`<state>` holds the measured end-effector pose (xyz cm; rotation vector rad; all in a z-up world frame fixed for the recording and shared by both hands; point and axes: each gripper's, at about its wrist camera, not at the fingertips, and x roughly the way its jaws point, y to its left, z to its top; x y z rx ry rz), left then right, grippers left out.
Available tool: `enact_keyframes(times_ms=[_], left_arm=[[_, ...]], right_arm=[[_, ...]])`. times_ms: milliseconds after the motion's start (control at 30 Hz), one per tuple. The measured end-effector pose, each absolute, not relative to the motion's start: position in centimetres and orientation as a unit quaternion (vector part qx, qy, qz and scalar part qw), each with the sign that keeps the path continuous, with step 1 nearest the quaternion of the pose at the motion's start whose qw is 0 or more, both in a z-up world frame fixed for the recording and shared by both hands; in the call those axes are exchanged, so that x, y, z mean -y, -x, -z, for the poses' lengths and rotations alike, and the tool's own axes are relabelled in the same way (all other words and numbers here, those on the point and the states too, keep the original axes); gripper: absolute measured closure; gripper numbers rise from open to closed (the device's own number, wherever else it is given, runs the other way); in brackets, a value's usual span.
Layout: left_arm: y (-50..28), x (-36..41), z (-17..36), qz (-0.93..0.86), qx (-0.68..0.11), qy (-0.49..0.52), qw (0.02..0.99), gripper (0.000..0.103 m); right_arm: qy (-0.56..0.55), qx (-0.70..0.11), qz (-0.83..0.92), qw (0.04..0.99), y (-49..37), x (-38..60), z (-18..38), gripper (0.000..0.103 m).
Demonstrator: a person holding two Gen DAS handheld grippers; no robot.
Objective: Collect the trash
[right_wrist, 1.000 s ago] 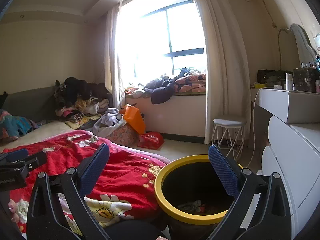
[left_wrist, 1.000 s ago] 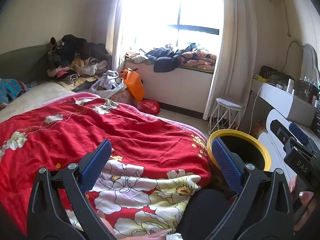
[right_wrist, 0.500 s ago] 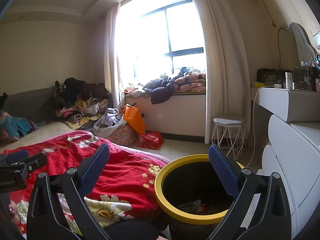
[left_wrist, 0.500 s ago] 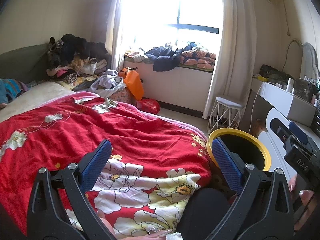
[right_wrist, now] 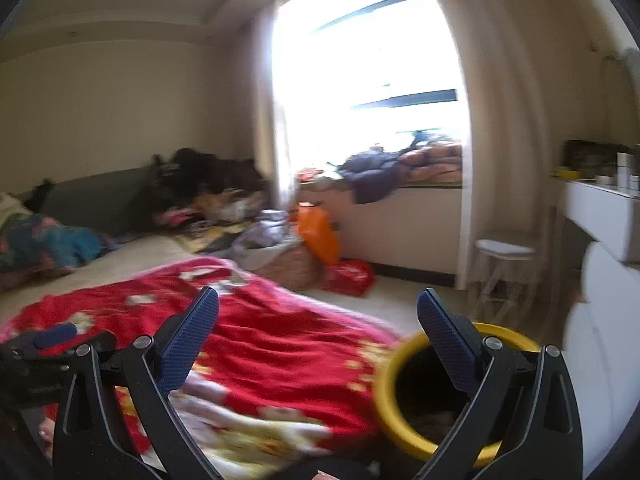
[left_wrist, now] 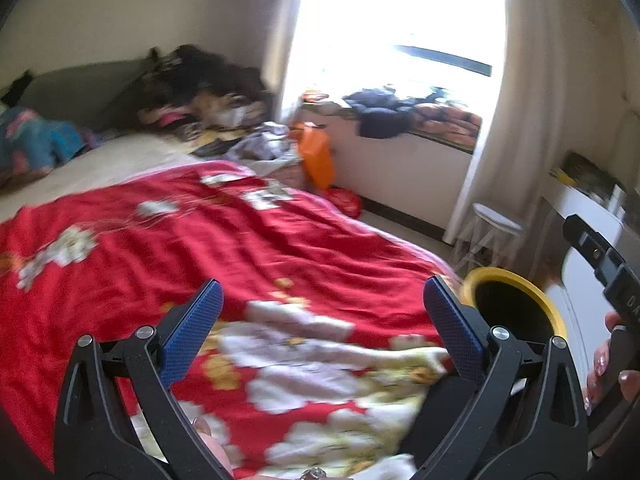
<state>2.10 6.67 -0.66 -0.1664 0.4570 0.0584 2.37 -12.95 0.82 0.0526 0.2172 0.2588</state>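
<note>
Trash bin: round black bin with yellow rim (right_wrist: 404, 396), on the floor off the bed's foot corner, in easy dropping reach.
Left gripper (left_wrist: 320, 320): jaws apart, empty, over red floral quilt (left_wrist: 248, 248).
Right gripper (right_wrist: 316, 332): jaws apart, empty, by the bin's rim.
Trash: none discernible; frames blurred.

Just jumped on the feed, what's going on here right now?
A person holds two grippers over a bed with a red quilt. The left gripper and right gripper are both open and empty. A yellow-rimmed bin stands beside the bed. Both views are blurred.
</note>
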Motion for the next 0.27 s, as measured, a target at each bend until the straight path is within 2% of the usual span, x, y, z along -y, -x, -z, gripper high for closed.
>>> enact_keyframes(times_ms=[133, 267], left_arm=[[-0.6, -14.5, 1.6, -0.138, -0.248, 0.126, 0.951, 0.011], [1.4, -23.7, 4.4, -0.276, -0.282, 0.154, 0.906, 0.011]], right_arm=[[-0.006, -0.157, -0.245, 0.957, -5.2, 4.7, -1.0, 0.006], [0.056, -0.271, -0.359, 0.891, -8.8, -8.1, 2.6, 0.006]])
